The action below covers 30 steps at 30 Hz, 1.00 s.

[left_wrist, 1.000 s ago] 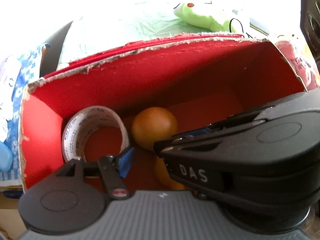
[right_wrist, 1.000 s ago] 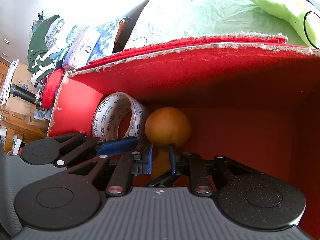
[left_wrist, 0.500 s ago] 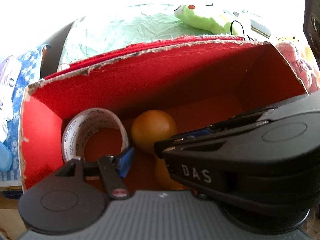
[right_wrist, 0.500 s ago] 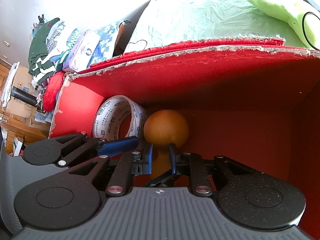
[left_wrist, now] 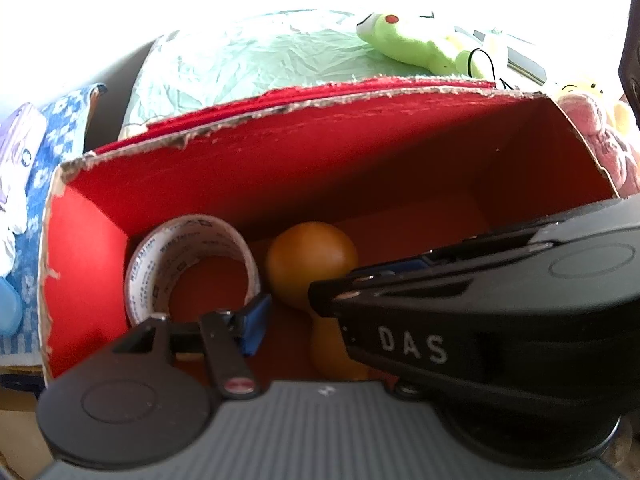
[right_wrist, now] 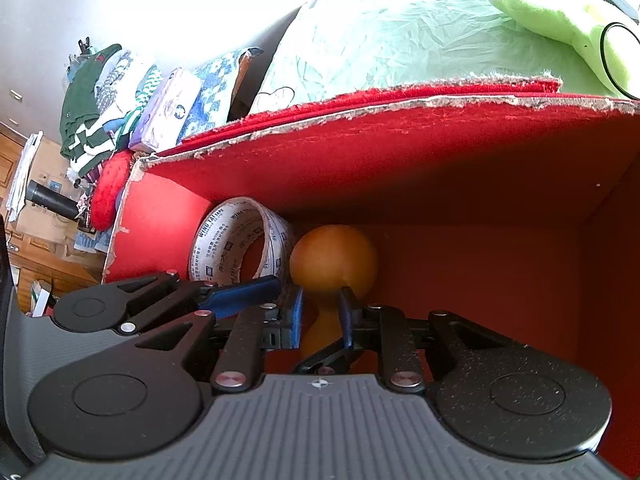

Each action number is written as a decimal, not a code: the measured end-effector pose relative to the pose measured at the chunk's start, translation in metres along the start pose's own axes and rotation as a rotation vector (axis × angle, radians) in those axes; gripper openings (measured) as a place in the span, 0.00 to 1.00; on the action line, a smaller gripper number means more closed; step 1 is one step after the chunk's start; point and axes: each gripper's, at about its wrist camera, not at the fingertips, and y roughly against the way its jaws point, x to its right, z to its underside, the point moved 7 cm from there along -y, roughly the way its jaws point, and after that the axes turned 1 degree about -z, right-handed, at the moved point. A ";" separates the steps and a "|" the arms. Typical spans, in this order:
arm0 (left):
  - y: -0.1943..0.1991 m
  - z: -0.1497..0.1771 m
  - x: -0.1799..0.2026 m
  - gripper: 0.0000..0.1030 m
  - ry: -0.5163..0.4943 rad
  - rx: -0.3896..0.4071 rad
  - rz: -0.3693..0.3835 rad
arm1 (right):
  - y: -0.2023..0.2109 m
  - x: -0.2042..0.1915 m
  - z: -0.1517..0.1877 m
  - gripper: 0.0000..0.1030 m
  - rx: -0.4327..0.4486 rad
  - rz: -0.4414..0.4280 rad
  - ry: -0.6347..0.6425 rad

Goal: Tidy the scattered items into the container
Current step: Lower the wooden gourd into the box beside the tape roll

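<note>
Inside the red box [right_wrist: 440,168] our right gripper [right_wrist: 320,312] is clenched on the neck of an orange gourd-shaped wooden thing, the gourd [right_wrist: 334,260], whose smooth round head sits just past the blue pads at 12 o'clock. Our left gripper [left_wrist: 288,312] hangs released, nothing between its fingers [left_wrist: 254,326]. A printed tape roll [right_wrist: 240,248] stands on edge at 10 o'clock, just beside the gourd. The box rim is torn, frayed cardboard; beyond it lies a green plush [right_wrist: 560,12].
</note>
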 end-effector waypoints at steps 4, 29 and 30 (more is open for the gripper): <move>-0.001 -0.001 0.001 0.67 0.005 0.001 0.000 | 0.000 -0.001 -0.001 0.22 0.002 -0.004 0.007; -0.004 0.002 -0.001 0.66 0.030 -0.014 -0.011 | 0.007 -0.003 0.002 0.25 0.049 -0.041 0.006; -0.005 0.002 -0.001 0.66 0.029 -0.015 -0.011 | 0.007 -0.003 0.002 0.25 0.049 -0.040 0.006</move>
